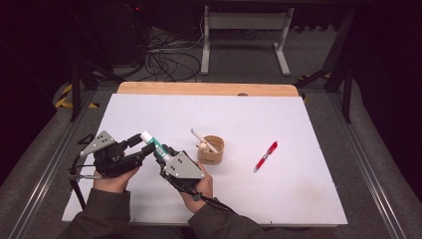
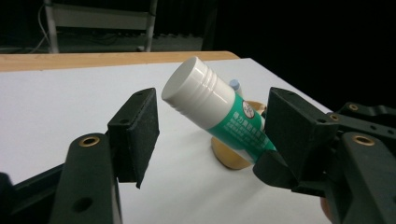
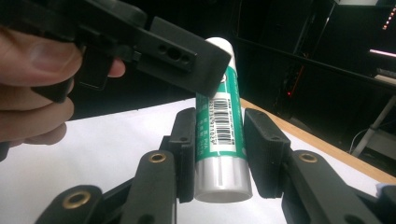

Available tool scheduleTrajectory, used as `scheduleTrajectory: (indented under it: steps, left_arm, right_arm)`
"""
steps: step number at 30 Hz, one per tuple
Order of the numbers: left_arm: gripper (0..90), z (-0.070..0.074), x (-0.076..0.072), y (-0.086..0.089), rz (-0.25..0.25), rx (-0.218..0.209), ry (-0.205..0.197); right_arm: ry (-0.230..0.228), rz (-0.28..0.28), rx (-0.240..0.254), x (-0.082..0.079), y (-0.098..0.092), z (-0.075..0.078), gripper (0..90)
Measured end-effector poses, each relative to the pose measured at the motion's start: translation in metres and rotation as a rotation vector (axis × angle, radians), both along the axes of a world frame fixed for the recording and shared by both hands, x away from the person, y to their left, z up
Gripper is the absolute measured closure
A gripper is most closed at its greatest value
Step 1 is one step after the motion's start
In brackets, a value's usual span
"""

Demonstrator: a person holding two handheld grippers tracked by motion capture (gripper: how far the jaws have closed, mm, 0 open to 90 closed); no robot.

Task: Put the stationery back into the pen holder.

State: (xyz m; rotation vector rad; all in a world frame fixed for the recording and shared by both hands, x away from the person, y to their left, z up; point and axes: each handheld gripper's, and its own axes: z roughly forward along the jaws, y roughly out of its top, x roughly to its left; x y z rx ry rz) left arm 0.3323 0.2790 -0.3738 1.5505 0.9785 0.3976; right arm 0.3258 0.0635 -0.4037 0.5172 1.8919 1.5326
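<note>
The glue stick (image 1: 153,144) is up off the tabletop (image 1: 149,109), near its front-left part, held between the two hand-held grippers. The right hand-held gripper (image 1: 160,153) has its jaws closed on the green lower body of the stick, one pad on each side, as the right gripper view (image 3: 219,140) shows, with the plain base end pointing toward that camera. The white ribbed cap (image 2: 196,86) tilts up and away toward the left hand-held gripper (image 1: 142,143), whose jaws stand partly open on either side of the cap. In the left gripper view a gap shows between the cap and the near pad; whether the other pad touches the stick I cannot tell.

The stick's green label carries white characters too small to read, and a round crossed-out symbol (image 2: 248,110). A barcode with digits (image 3: 221,122) runs along a white panel on the side.

Just right of the grippers stands a small wooden cup (image 1: 211,150) with a white pen (image 1: 203,140) leaning in it. A red pen (image 1: 265,156) lies farther right. The rest of the white tabletop is bare, with room behind and to the right; the front edge is close to the hands.
</note>
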Motion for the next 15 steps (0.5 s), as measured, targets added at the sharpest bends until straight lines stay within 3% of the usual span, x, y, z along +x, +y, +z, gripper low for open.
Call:
scheduleTrajectory:
  steps: [8, 15]
  left_arm:
    - [40.7, -0.0008, 0.001, 0.0048, -0.012, -0.062, 0.014]
    - [45.2, -0.0001, -0.0003, 0.0064, -0.008, -0.072, 0.005]
  right_arm:
    - [-0.008, 0.008, 0.0, -0.0006, 0.0006, -0.0006, 66.5]
    - [-0.012, 0.015, 0.0, -0.0014, 0.001, -0.001, 66.4]
